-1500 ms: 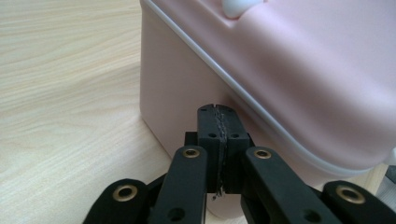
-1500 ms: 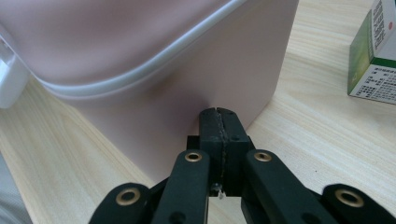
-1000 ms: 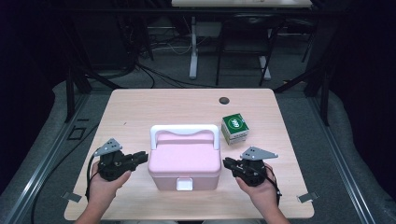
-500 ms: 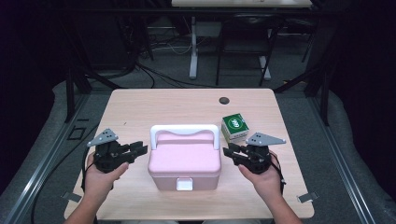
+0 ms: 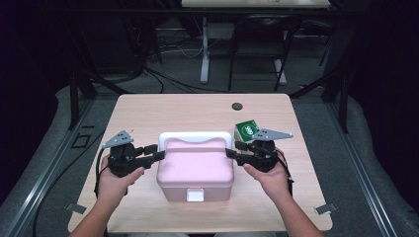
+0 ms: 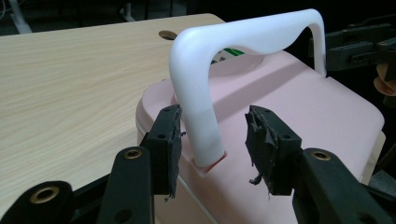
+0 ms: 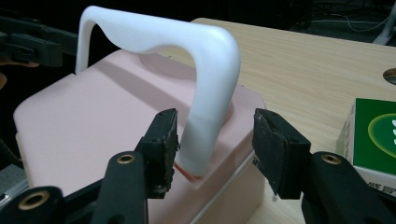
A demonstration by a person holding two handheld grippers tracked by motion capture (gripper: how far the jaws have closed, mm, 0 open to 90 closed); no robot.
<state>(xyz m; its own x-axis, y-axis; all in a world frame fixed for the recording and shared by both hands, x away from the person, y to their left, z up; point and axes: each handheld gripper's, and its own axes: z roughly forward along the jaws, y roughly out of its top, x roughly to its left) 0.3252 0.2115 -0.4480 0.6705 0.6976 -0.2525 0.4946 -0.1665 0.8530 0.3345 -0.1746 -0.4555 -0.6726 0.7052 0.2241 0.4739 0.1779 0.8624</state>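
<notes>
L gripper (image 5: 157, 154): jaws just been opening, now released, straddling handle (image 6: 205, 112) leg w/ gaps both sides. R gripper (image 5: 232, 152): same, jaws just been opening, released around other leg. Handle upright on pink box (image 5: 195, 170), table (image 5: 163, 113) centre-front. Green carton (image 5: 246, 130) at box's 2 o'clock, just beside R gripper.

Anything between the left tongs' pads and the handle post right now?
Nothing. In the left gripper view the left tongs have just been opening; the handle post stands between the pads with a bare gap on each side.
</notes>
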